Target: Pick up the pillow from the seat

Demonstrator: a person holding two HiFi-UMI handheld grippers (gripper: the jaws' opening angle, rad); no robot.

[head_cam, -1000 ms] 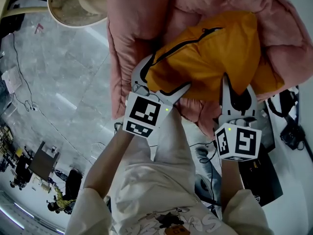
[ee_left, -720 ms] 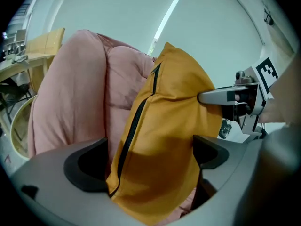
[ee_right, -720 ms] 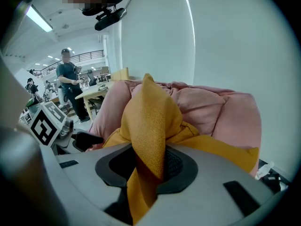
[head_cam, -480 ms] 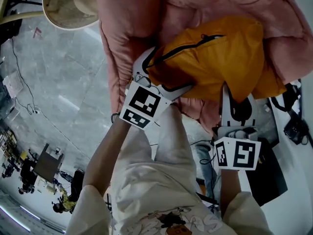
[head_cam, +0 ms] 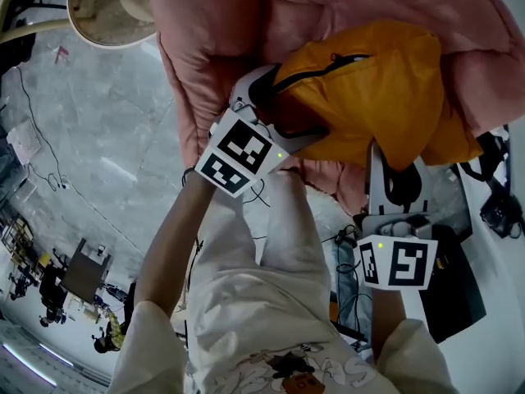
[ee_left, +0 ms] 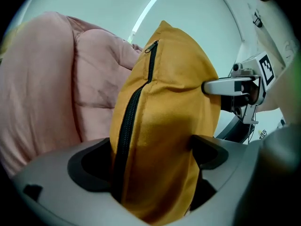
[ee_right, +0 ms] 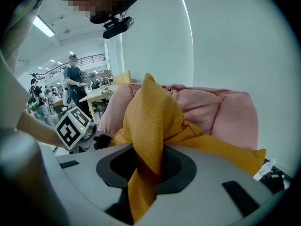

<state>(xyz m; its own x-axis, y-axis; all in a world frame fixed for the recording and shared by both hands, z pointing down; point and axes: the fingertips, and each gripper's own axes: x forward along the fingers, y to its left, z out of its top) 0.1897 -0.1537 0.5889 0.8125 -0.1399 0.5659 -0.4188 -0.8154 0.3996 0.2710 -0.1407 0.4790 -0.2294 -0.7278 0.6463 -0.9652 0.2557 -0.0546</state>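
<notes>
An orange pillow [head_cam: 369, 89] with a black zipper lies against the pink padded seat cushion [head_cam: 221, 48]. My left gripper [head_cam: 283, 109] straddles the pillow's zipper end, its jaws wide and closing, and the pillow's bulk [ee_left: 164, 126] fills the gap and touches both pads. My right gripper [head_cam: 398, 150] is shut on a pinched fold of the pillow's near edge [ee_right: 150, 117]. From the left gripper view the right gripper [ee_left: 235, 86] shows beyond the pillow. The left gripper's marker cube [ee_right: 73, 128] appears in the right gripper view.
Pink cushion [ee_left: 56, 79] rises behind and to the left of the pillow. A round pale seat or basket [head_cam: 107, 6] stands at the top left over grey floor [head_cam: 98, 138]. Black bags and cables [head_cam: 500, 203] lie at the right. People stand far off [ee_right: 73, 79].
My left gripper has pushed further onto the pillow's zipper end and tilted, and its jaws stand wider. The right gripper keeps its pinch and has hardly moved.
</notes>
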